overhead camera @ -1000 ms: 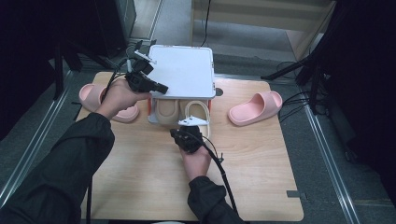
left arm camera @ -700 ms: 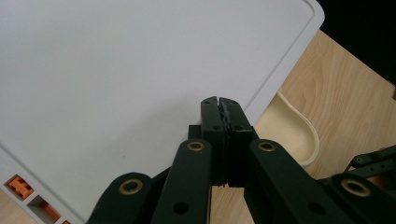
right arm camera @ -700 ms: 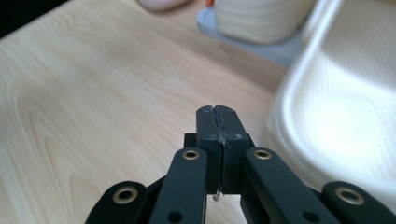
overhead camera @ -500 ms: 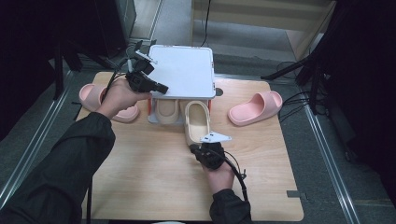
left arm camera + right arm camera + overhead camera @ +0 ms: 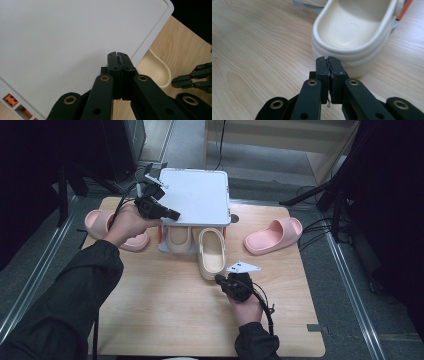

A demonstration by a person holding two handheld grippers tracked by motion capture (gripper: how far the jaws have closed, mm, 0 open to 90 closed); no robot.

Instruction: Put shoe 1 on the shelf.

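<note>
Nearest the front edge of the tabletop (image 5: 150, 320), the right gripper (image 5: 218, 279) is seen with its jaws pressed together on nothing, just short of the heel of the cream slipper (image 5: 212, 252). That slipper lies near the middle of the tabletop, its toe tucked under the white rack (image 5: 197, 195) and its heel projecting toward the front edge; a second cream slipper (image 5: 178, 240) is set further in beside it. Farther back, the left gripper (image 5: 175, 214) is held over the rack's front left corner, its jaws likewise pressed together and empty. Two pink slippers are left apart, one (image 5: 272, 235) near the right edge, one (image 5: 112, 231) near the left edge.

A risk is judged here: should the heel be pushed off-centre by the closed jaws, the slipper may be turned askew or jammed against the rack's orange post (image 5: 160, 234), and the light rack may be shifted if it is not steadied.

Compared with a second ago, the right gripper has been drawn back from the rack toward the front edge, and the slipper has come out with it
</note>
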